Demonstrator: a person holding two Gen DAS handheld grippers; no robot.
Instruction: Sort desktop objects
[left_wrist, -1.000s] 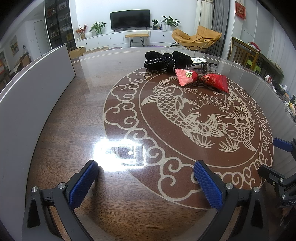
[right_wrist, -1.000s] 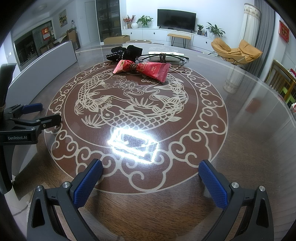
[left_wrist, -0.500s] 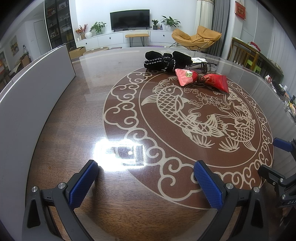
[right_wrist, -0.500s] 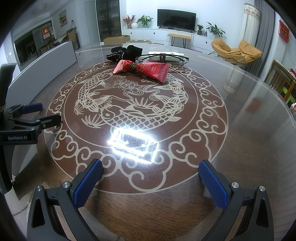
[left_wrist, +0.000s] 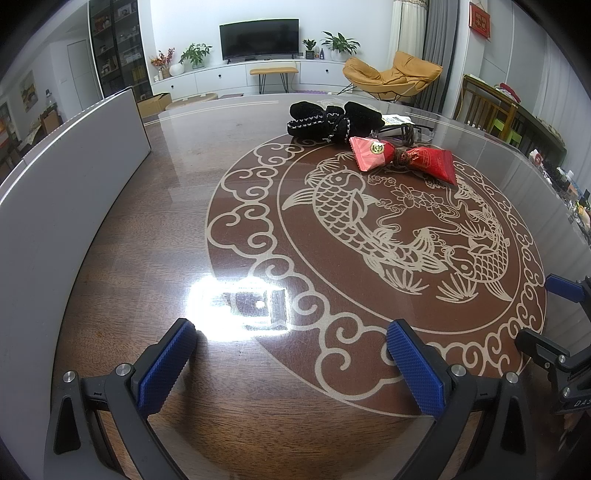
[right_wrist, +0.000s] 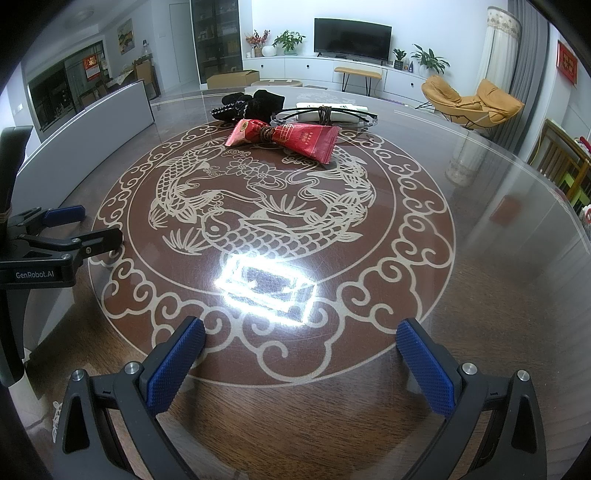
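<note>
A red snack packet (left_wrist: 402, 158) (right_wrist: 288, 138), tied at its middle with brown cord, lies at the far side of the glass-topped table (left_wrist: 155, 229). Behind it lie a black knitted bundle (left_wrist: 332, 120) (right_wrist: 251, 105), a pair of glasses (right_wrist: 325, 112) and a white flat item (right_wrist: 332, 108). My left gripper (left_wrist: 291, 363) is open and empty near the table's front edge. My right gripper (right_wrist: 301, 363) is open and empty, also near the front. Each gripper shows at the other view's edge: the right gripper (left_wrist: 546, 321) and the left gripper (right_wrist: 81, 229).
A grey panel (left_wrist: 62, 177) (right_wrist: 92, 122) stands along the table's left side. The table (right_wrist: 480, 258) carries a round fish pattern and a bright lamp glare (left_wrist: 240, 304). Chairs (left_wrist: 491, 110) and cluttered items stand off the right edge.
</note>
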